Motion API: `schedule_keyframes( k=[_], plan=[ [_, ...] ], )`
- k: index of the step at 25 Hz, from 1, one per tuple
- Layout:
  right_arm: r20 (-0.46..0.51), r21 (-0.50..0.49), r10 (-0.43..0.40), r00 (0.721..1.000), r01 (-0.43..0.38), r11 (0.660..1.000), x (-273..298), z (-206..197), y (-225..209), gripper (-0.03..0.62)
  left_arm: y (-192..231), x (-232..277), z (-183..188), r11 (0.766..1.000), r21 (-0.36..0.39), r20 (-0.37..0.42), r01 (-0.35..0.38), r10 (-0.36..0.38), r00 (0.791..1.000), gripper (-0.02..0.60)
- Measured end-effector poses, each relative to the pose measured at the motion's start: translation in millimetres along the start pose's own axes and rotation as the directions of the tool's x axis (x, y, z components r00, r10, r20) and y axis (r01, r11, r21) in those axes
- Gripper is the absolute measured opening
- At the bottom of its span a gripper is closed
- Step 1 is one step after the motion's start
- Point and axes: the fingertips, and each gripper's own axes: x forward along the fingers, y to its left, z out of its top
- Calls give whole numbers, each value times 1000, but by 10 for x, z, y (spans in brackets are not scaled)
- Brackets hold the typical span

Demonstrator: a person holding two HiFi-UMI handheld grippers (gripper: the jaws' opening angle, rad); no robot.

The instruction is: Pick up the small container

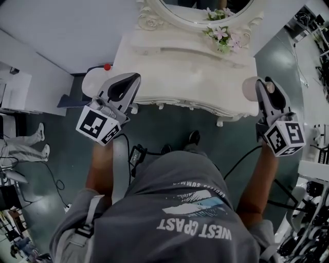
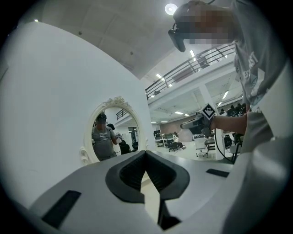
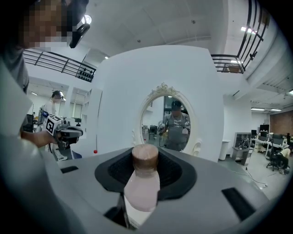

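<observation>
The small container [image 3: 143,183] is a pale pink bottle with a brown cap, standing upright between the jaws of my right gripper [image 3: 145,167], which is shut on it. In the head view it shows as a pale cylinder [image 1: 250,88] at the tip of the right gripper [image 1: 261,87], held in the air at the front right corner of the white dressing table [image 1: 195,77]. My left gripper [image 1: 132,79] hovers off the table's front left corner. Its jaws meet at the tip with nothing between them in the left gripper view [image 2: 146,154].
An oval mirror [image 1: 205,10] in an ornate white frame stands at the back of the table, with pink flowers [image 1: 223,36] beside it. A round white object with a red knob [image 1: 107,67] sits left of the table. Cables [image 1: 136,154] lie on the floor by my feet.
</observation>
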Motion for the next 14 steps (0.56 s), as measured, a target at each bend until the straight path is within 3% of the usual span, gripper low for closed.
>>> schedule_keyframes(
  k=[14],
  plan=[
    [-10, -9, -20, 1000, 20, 1000, -29, -14, 64, 153, 67, -48, -63, 1000, -10, 7, 3, -3, 1000, 15]
  ],
)
